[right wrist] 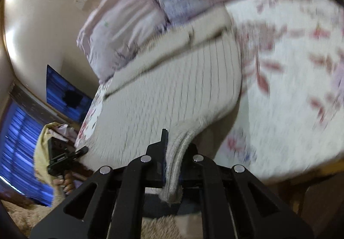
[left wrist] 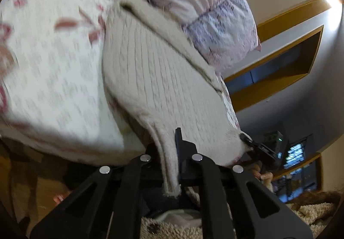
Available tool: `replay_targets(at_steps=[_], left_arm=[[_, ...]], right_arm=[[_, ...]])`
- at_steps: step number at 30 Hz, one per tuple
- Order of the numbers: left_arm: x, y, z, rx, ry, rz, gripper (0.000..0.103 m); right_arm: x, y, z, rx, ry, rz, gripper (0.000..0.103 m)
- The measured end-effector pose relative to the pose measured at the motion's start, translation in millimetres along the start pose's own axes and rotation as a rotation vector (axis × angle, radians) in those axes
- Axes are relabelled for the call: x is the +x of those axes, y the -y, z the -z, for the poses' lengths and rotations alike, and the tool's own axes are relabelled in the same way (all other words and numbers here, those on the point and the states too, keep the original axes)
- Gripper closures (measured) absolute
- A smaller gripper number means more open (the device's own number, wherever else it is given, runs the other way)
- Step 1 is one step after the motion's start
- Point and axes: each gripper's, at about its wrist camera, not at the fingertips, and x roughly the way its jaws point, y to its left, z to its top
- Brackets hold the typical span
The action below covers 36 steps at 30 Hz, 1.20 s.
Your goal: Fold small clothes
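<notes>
I am clamping my left gripper (left wrist: 172, 166) and right gripper (right wrist: 172, 166) tight on the hem corners of a cream ribbed garment (left wrist: 159, 80), lying across the floral bedspread (left wrist: 53, 71).

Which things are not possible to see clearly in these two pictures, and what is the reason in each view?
- Left wrist view: the sweater's kind and full shape; its far part is folded, and the left gripper covers the clamped hem.
- Right wrist view: the bedsheet's print is motion-blurred.
- Right wrist view: the right gripper hides the pinched edge.
- Both views: the floor below, cut off by the gripper frames.
</notes>
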Motion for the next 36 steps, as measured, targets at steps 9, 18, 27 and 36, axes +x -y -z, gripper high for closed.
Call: replay_targets(at_steps=[9, 18, 27, 36], left_arm=[[-17.0, 15.4, -47.2, 0.06, 0.154, -0.118, 0.097], [-8.0, 44.4, -100.3, 0.164, 0.24, -0.235, 0.097], [13.4, 68.4, -161.3, 0.266, 0.29, -0.295, 0.097], [66.6, 39.4, -229.5, 0.187, 0.269, -0.329, 0.097]], right_arm=[[-18.5, -16.2, -23.7, -0.132, 0.232, 0.115, 0.096], [-15.2, -44.3, -48.5, -0.284, 0.364, 0.233, 0.096], [10.3, -51.5, -102.2, -0.311, 0.399, 0.302, 0.096], [59.0, -30.7, -152.8, -0.253, 0.353, 0.314, 0.096]])
